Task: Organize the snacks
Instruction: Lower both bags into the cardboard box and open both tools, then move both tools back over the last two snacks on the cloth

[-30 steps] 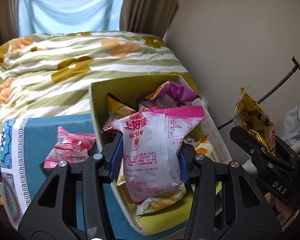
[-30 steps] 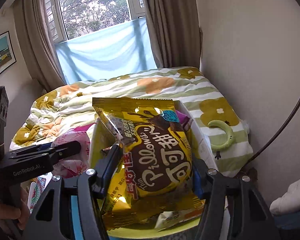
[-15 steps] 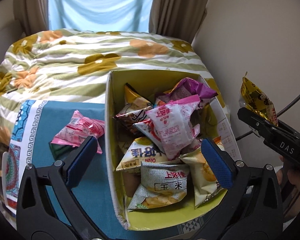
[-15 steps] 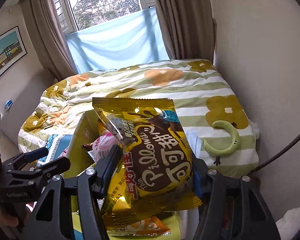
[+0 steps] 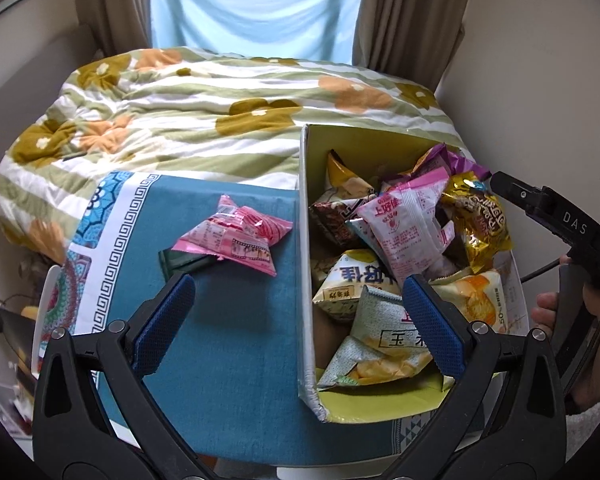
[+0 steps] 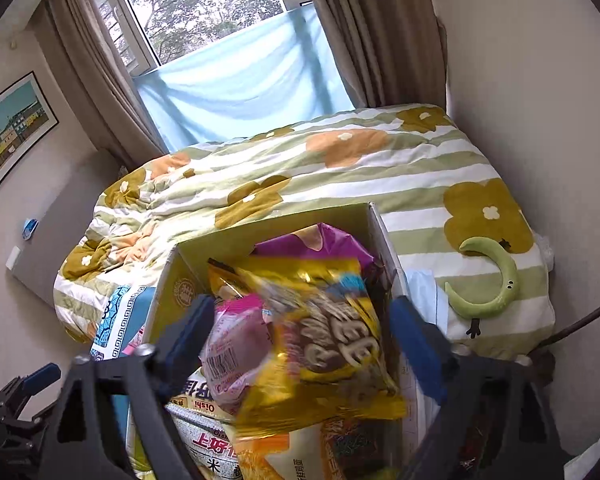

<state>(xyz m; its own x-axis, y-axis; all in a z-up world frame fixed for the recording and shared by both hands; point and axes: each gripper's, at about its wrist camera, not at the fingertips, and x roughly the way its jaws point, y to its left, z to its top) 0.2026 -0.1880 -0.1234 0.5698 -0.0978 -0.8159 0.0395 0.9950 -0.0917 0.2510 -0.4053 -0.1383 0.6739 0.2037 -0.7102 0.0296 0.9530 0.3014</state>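
A yellow-green cardboard box [image 5: 352,140] full of snack bags stands on a blue cloth. My left gripper [image 5: 296,312] is open and empty, straddling the box's left wall. A white-and-pink snack bag [image 5: 404,224] lies on the pile. A pink snack bag [image 5: 236,236] lies on the cloth left of the box, on a dark flat packet [image 5: 180,266]. My right gripper [image 6: 300,332] is open over the box [image 6: 188,280]. A gold snack bag [image 6: 324,344], blurred, sits free between its fingers on the pile. It also shows in the left wrist view [image 5: 480,220].
A floral striped duvet [image 5: 200,112] covers the bed behind the box. A green crescent toy [image 6: 488,280] lies on the bed to the right. A wall [image 5: 540,60] stands close on the right. The blue cloth [image 5: 228,352] has a patterned border at its left.
My left gripper opened and let the white-and-pink bag fall into the box, then drew back. My right gripper opened and released the gold bag onto the pile.
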